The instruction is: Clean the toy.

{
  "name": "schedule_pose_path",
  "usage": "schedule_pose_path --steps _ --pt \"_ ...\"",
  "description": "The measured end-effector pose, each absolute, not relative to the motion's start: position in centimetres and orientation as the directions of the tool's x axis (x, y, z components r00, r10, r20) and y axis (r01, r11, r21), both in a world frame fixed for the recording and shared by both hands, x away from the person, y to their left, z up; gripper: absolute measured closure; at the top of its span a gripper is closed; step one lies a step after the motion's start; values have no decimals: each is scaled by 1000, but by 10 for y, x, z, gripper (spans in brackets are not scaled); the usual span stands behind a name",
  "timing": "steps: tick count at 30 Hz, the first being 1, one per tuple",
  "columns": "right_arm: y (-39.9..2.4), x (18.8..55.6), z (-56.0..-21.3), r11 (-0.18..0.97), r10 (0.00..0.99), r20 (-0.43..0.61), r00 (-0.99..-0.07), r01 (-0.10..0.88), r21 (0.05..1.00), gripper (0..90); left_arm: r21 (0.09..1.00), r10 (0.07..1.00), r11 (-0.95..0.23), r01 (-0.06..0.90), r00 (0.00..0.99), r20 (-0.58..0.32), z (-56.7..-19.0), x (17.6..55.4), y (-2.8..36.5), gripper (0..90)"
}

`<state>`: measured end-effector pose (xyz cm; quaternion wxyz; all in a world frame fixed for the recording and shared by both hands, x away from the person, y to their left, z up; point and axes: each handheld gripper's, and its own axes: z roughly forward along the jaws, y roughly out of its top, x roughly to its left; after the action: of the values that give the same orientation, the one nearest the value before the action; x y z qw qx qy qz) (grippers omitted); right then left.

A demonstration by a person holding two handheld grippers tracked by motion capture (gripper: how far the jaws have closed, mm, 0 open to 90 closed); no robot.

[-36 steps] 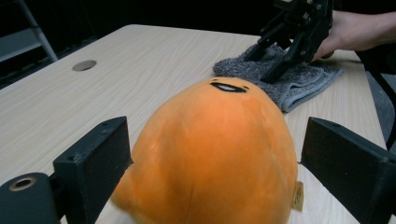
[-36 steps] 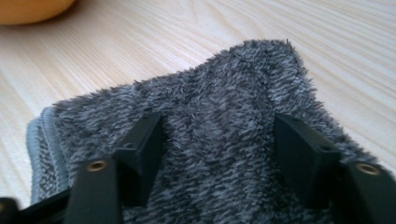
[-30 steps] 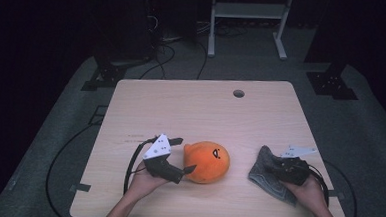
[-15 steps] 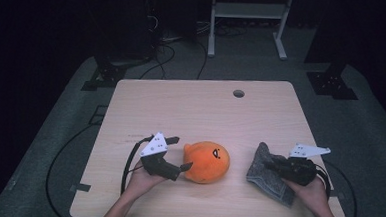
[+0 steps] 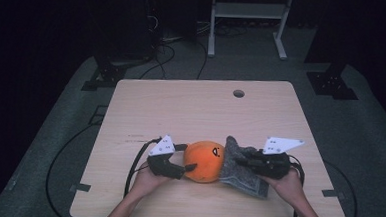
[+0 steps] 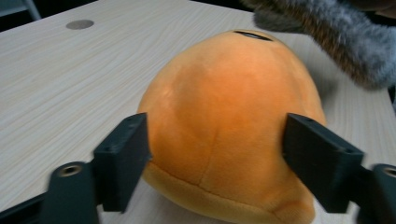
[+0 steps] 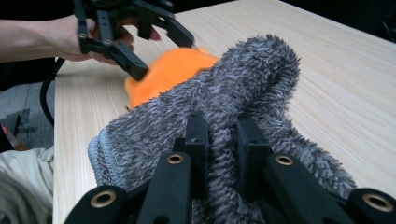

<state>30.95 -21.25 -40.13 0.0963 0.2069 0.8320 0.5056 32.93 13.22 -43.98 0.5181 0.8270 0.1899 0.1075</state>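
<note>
An orange plush toy (image 5: 206, 161) with a small black face mark lies near the table's front edge. My left gripper (image 5: 188, 157) reaches in from its left. Its jaws have just been closing, and they press both sides of the plush (image 6: 224, 116) in the left gripper view. My right gripper (image 5: 241, 163) is shut on a fold of a grey fuzzy cloth (image 5: 237, 178), held raised and draped against the plush's right side. In the right gripper view the jaws (image 7: 222, 140) pinch the cloth (image 7: 243, 84), with the plush (image 7: 173, 70) and the other gripper beyond it.
The wooden table (image 5: 181, 108) has a round cable hole (image 5: 239, 93) at the back. Black cables (image 5: 133, 165) trail off its left front. A white metal frame (image 5: 245, 21) and dark stands sit on the floor behind.
The right gripper lifted the grey cloth and carried it left until it rests against the plush. The left gripper's jaws narrowed onto the plush; that hand barely moved.
</note>
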Motion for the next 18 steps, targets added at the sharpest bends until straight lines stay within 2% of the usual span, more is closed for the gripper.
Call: schedule_pose_path --steps 6,9,14,18 --pt "-177 315 -401 457 374 6 -927 190 869 773 894 414 -402 199 910 -16 -442 330 130 325" --pt "-166 315 -407 502 380 -29 -925 179 846 776 883 418 -419 214 908 -22 -444 332 129 350" --pt "-177 314 -410 508 407 -39 -912 191 840 781 888 418 -404 221 908 -36 -445 333 129 357" --pt "-194 313 -422 511 451 -21 -892 239 826 781 889 419 -400 223 907 -39 -446 334 129 357"
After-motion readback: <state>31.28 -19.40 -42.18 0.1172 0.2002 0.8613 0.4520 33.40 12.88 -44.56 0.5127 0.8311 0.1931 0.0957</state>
